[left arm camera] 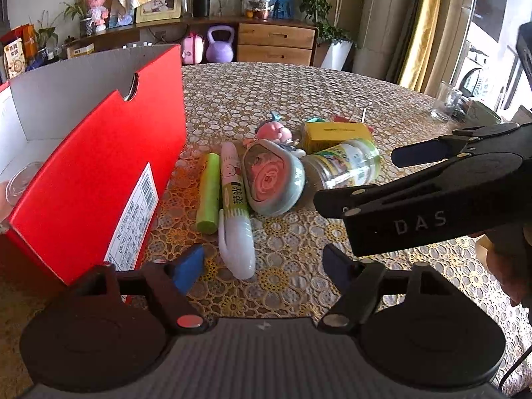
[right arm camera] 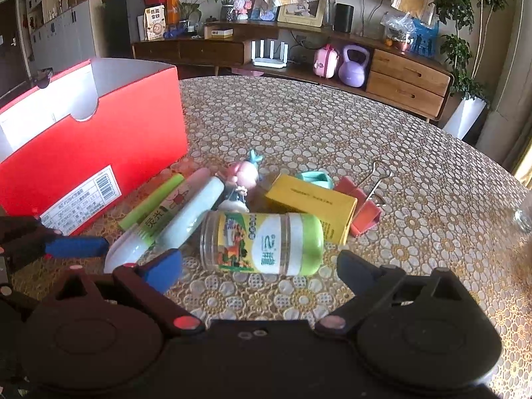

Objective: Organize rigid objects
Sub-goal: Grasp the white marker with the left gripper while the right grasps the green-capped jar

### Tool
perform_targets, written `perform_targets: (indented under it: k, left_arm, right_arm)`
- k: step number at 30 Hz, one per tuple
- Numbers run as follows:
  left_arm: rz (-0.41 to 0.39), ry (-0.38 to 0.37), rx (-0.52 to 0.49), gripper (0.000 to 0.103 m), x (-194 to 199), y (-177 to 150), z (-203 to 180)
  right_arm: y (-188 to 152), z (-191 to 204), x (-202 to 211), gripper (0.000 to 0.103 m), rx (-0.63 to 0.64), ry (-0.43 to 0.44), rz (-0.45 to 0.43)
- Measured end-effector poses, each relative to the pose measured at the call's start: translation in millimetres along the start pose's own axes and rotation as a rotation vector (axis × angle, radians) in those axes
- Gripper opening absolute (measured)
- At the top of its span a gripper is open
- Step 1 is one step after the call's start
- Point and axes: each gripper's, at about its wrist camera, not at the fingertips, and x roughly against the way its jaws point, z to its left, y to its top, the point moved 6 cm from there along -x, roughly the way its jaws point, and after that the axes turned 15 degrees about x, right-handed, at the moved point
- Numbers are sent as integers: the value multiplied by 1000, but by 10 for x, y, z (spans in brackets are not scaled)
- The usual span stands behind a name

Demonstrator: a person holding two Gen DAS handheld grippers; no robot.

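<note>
Red box [left arm camera: 99, 179] by the tabletop's [right arm camera: 332, 116] left edge holds just a clear cup [left arm camera: 20, 183], your pile still out mid-tabletop — jar [right arm camera: 266, 242], yellow carton [right arm camera: 312, 202], tubes [left arm camera: 229, 193] — left claw [left arm camera: 262, 266] and right claw [right arm camera: 259, 272] both wide, empty.

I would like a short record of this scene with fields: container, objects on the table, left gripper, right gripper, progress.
container: red cardboard box, open top, at the left of the table
objects on the table: clear jar with green lid lying on its side, yellow box, green tube, white bottle, pink figurine, red binder clip
left gripper: open, empty, above the white bottle
right gripper: open, empty, near the jar
progress: the pile is still outside the box
</note>
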Motion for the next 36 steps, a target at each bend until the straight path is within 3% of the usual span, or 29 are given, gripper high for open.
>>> perform_targets:
  k: [2, 5, 8, 13, 17, 25, 36]
  left_arm:
    - [-8, 7, 4, 66, -10, 15, 25]
    - [-12, 11, 9, 63, -31, 33, 69]
    - [-24, 41, 5, 49, -41, 58, 90]
    - [-31, 63, 5, 33, -52, 94, 115]
    - [-38, 80, -12, 22, -45, 88, 111]
    - [-29, 76, -7, 22, 15, 64, 117]
    - [-35, 63, -15, 22, 368, 22, 93]
  right_arm:
    - [11, 14, -20, 95, 5, 3, 2]
    - [34, 23, -37, 93, 13, 3, -3]
    - [59, 20, -51, 93, 8, -2, -9]
    - [74, 9, -92, 91, 0, -13, -6]
    - [66, 9, -116, 82, -9, -44, 0]
    - [-27, 8, 8, 81, -56, -58, -1]
    - [-262, 57, 507, 81, -163, -40, -19]
